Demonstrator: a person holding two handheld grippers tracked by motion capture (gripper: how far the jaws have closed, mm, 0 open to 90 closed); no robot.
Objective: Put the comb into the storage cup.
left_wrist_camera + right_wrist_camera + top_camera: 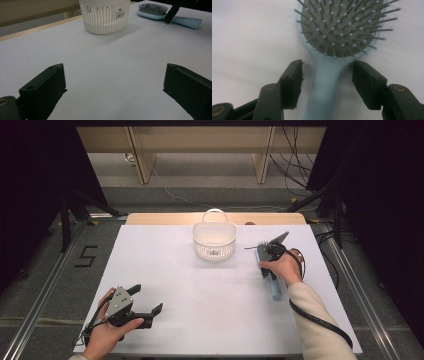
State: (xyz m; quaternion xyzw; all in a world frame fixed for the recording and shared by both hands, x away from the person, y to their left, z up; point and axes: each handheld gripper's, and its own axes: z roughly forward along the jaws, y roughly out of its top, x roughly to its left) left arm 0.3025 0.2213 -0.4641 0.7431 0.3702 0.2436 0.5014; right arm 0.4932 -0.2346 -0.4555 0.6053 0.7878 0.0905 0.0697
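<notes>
On the table's right side, our right gripper (pixel 325 83) straddles the neck of the blue hairbrush (pixel 342 32), jaws apart and seemingly not yet touching, its handle running toward us.

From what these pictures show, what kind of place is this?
Probably a recording room or lab, not a home: a white table bearing a white basket and blue hairbrush, cables across the floor, black curtains at both sides.
</notes>
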